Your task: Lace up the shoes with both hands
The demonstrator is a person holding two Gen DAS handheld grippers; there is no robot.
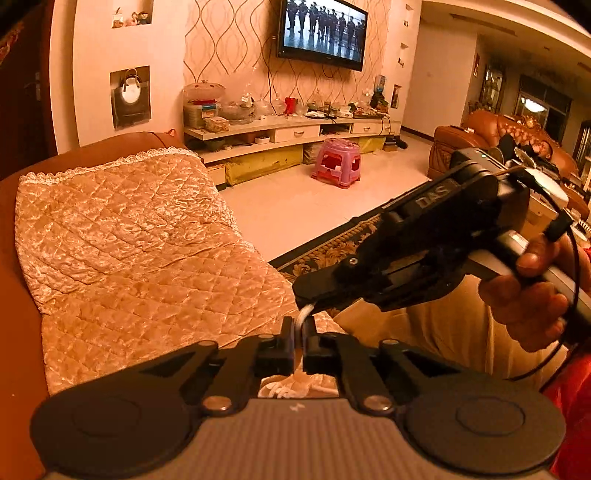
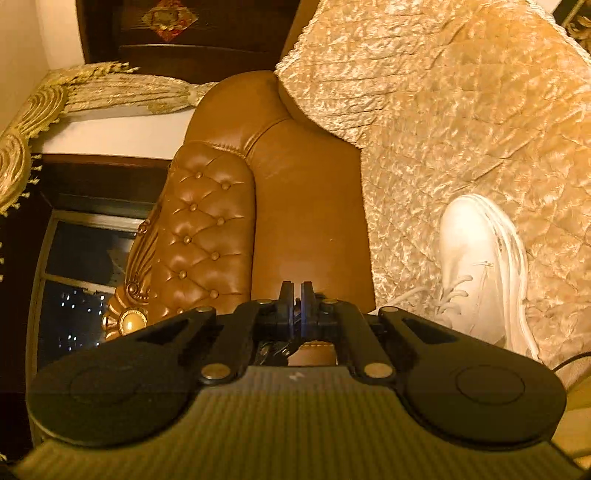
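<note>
Left gripper (image 1: 299, 332): jaws closed on white cord shoelace (image 1: 303, 314).
Right gripper (image 1: 314, 295): closed on the same lace just above.
White leather trainer (image 2: 476, 266): right of right gripper, on quilted gold cover (image 2: 461, 110).
Progress: lacing partly done; tightening and tying remain.

I'm looking into a warmly lit living room: a wall-mounted television (image 1: 322, 31) on patterned wallpaper, a long low cabinet (image 1: 291, 133) cluttered beneath it, a pink plastic stool (image 1: 337, 162) on pale floor tiles. A quilted gold cover (image 1: 140, 236) drapes the brown leather sofa (image 2: 295, 206); beside its armrest a dark window (image 2: 77, 288) shows city lights.
</note>
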